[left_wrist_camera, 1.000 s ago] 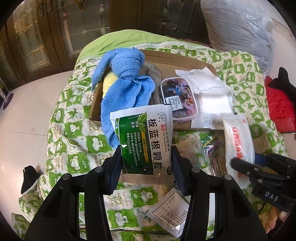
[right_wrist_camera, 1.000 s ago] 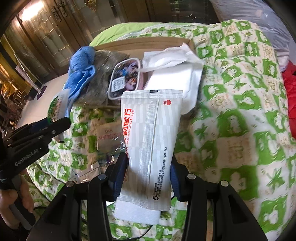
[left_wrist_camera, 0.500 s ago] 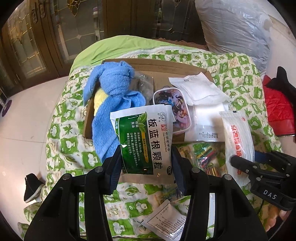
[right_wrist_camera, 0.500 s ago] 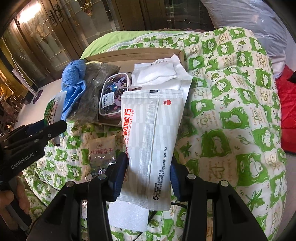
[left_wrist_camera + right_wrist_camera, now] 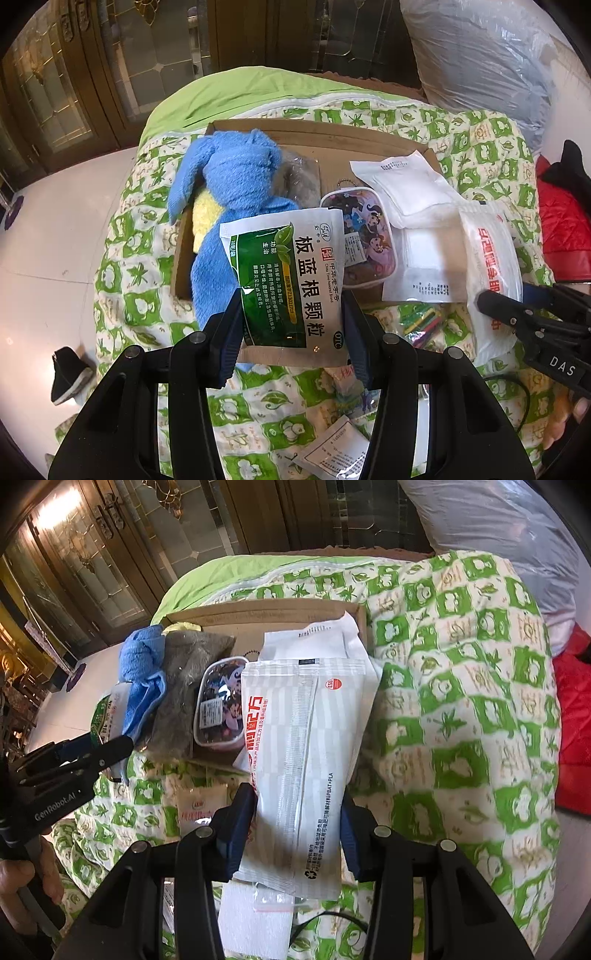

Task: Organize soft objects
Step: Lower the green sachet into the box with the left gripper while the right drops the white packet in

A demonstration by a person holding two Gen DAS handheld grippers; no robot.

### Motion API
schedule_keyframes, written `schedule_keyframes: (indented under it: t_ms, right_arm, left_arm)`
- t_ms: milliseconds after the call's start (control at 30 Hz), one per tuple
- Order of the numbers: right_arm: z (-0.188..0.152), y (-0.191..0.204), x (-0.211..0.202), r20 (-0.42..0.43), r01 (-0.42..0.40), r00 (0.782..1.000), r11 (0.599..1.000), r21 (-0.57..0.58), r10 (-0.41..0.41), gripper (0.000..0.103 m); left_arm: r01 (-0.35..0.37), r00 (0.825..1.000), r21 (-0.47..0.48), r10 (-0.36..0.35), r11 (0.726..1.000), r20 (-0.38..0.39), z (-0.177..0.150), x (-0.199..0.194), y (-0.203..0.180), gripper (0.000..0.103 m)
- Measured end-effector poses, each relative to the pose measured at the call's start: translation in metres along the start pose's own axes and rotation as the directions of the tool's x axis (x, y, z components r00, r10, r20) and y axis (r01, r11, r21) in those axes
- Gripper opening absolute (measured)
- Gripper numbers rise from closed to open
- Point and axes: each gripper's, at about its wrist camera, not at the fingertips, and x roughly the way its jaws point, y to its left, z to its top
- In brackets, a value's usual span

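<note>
The left gripper (image 5: 291, 325) is clamped on the lower part of a green granule sachet (image 5: 286, 280), whose long axis runs straight out along the fingers toward 12 o'clock. The right gripper (image 5: 297, 825) likewise pinches a long white wipes pack (image 5: 303, 760), its length also pointing to about 12 o'clock (tilted a touch to 1).

The relation that matters is where the cardboard box (image 5: 369, 134) lies from each held pack: directly ahead, at 12 o'clock in the left wrist view and between 11 and 12 in the right wrist view, with both packs' far ends already overlapping its near edge in the pictures; how high they hang above it I cannot tell.

Room inside looks tight. From the left wrist view a blue plush toy (image 5: 236, 177) fills the box at 11 o'clock, a cartoon pouch (image 5: 360, 236) sits just right of the sachet's tip, and white packets (image 5: 413, 184) take the 1 o'clock side. The barest cardboard shows at the far wall.

Each gripper seems equally near, so I judge either pack could be set down first. The box's near wall is the edge to clear, and the two grippers stand close side by side (the right one shows at 3 o'clock in the left view).
</note>
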Motion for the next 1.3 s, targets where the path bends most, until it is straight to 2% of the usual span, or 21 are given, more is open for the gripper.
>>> schedule_keyframes:
  t_ms: [233,600,833,1033,1300]
  right_arm:
    - [0.033,-0.007,0.017,-0.092,-0.034,0.995,0.999,0.025,0.036,0.044]
    - [0.089,0.002,0.033,-0.125,0.018,0.992,1.0,-0.001,-0.018,0.044]
    - [0.109,0.005,0.056,-0.138,0.04,0.99,0.999,0.0,-0.039,0.044]
    - [0.118,0.005,0.076,-0.16,0.058,0.985,0.998,-0.007,-0.059,0.044]
    - [0.125,0.012,0.09,-0.148,0.072,0.986,0.997,-0.037,-0.076,0.046]
  left_arm:
    - [0.007,1.0,-0.005,-0.007,1.0,-0.017,0.023,0.006,0.002,0.049]
    - [0.012,0.999,-0.002,-0.013,1.0,-0.037,0.065,0.027,-0.002,0.049]
    - [0.005,0.999,0.022,-0.004,1.0,-0.041,0.083,0.045,-0.005,0.049]
    - [0.005,0.997,0.017,-0.003,1.0,-0.077,0.083,0.069,0.0,0.049]
    - [0.007,0.997,0.026,-0.005,1.0,-0.079,0.086,0.079,-0.002,0.049]
